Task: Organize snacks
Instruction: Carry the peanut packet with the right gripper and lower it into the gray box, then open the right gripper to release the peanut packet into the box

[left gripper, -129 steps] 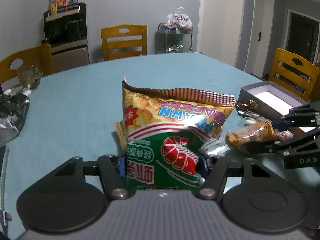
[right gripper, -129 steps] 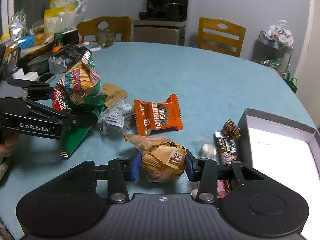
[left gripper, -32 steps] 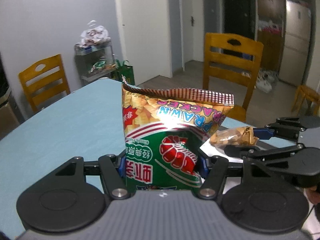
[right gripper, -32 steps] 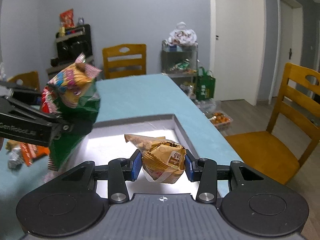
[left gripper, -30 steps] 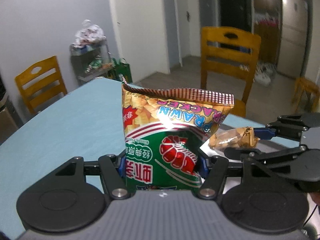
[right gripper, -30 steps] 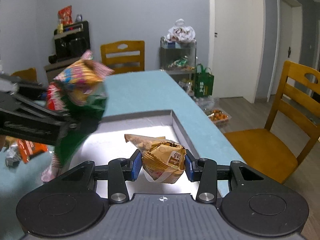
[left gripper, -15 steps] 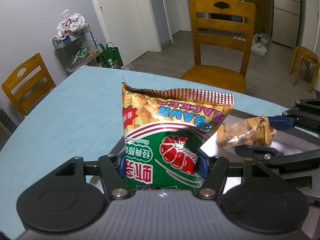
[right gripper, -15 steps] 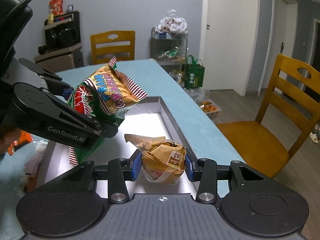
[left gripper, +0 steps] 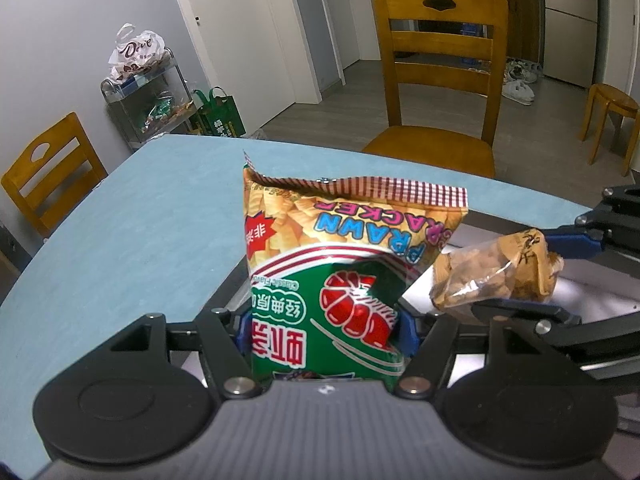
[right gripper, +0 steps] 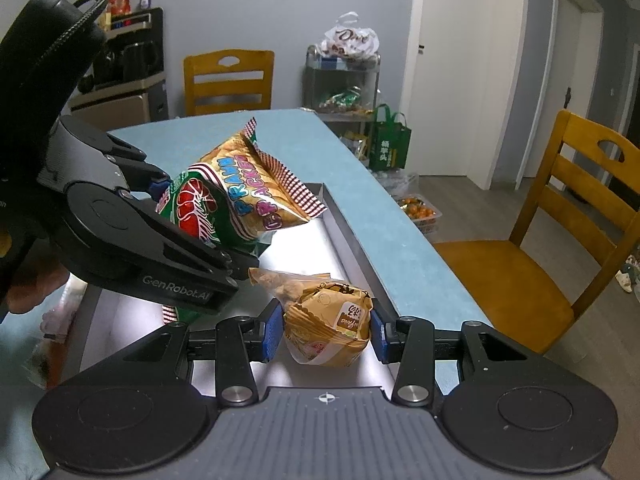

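My left gripper [left gripper: 324, 330] is shut on a green and yellow prawn cracker bag [left gripper: 340, 264], held upright over the open grey box [left gripper: 600, 300]. The bag also shows in the right wrist view [right gripper: 240, 196], tilted above the box [right gripper: 340, 224]. My right gripper [right gripper: 325, 332] is shut on a brown wrapped pastry [right gripper: 328, 328], held just above the box's white floor near its right wall. The pastry also shows in the left wrist view [left gripper: 496, 276], right of the bag.
The box sits near the edge of the blue table [left gripper: 120, 240]. A wooden chair [right gripper: 540, 240] stands beside the table edge. Loose snacks [right gripper: 44, 344] lie on the table left of the box. A shelf with bags [right gripper: 344, 80] stands by the wall.
Both grippers have carried their snacks from the table middle to above the box. In the last half second the prawn cracker bag has dropped lower into the box, closer to the pastry.
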